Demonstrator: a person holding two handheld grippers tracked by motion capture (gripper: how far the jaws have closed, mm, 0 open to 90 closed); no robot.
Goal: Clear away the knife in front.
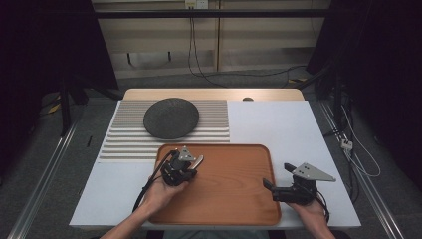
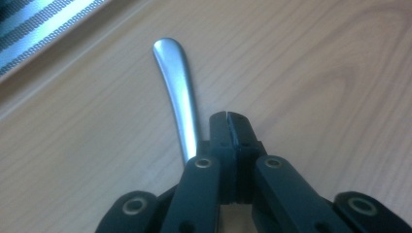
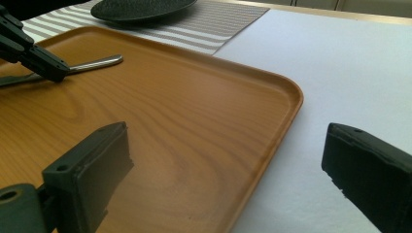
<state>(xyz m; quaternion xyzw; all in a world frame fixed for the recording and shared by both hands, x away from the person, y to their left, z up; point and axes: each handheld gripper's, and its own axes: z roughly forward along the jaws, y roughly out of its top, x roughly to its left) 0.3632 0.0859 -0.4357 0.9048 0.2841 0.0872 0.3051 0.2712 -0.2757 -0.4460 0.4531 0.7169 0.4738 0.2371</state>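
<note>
My right gripper [image 1: 279, 180] hangs over the near right edge of the wooden tray [image 1: 234, 199], jaws spread wide, one above the wood, the other above the white table [image 1: 278, 124]. My left gripper [image 1: 195, 164] sits low at the tray's far left corner, jaws pressed together beside a metal utensil handle [image 2: 176, 87] that lies on the wood; whether they pinch it lower down I cannot tell. Beyond, a dark round plate [image 1: 171, 117] rests on the striped placemat [image 1: 124, 142].
</note>
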